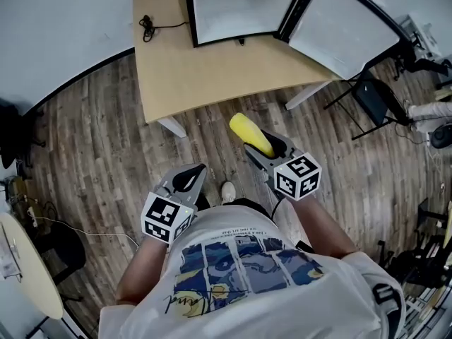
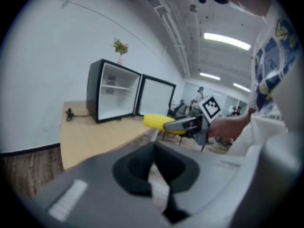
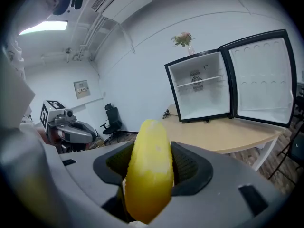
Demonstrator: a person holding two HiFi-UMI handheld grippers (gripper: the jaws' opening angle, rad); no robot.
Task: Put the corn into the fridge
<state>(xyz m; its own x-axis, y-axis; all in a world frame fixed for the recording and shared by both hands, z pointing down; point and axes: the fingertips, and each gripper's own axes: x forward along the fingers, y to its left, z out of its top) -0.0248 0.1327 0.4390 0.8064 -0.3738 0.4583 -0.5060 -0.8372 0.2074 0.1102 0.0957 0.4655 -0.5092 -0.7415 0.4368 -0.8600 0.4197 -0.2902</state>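
Wood-floored room from above. Left gripper [image 1: 194, 174]: jaws together, empty. Right gripper [image 1: 260, 144]: clamped on the corn [image 1: 247, 129], held in the air short of the table [image 1: 205, 69]. Fridge [image 1: 236, 9] stands open; carrying and placing remain.

Corn [image 1: 251, 134]: matt yellow, waxy-looking surface. Right gripper [image 1: 263, 144] and left gripper [image 1: 189, 175]: moulded grey plastic, smooth and matt; inner pads [image 3: 187, 167] black and finely ribbed, rubber-like. Table [image 1: 212, 76]: pale wood-look top, smooth, low sheen, on white painted legs. Floor [image 1: 92, 147]: grey-brown wood planks, grain plainly visible, dull finish. Fridge [image 1: 233, 6]: glossy black frame around a smooth white plastic lining. Shirt [image 1: 240, 267]: soft white cloth carrying a blue and yellow print, slightly creased
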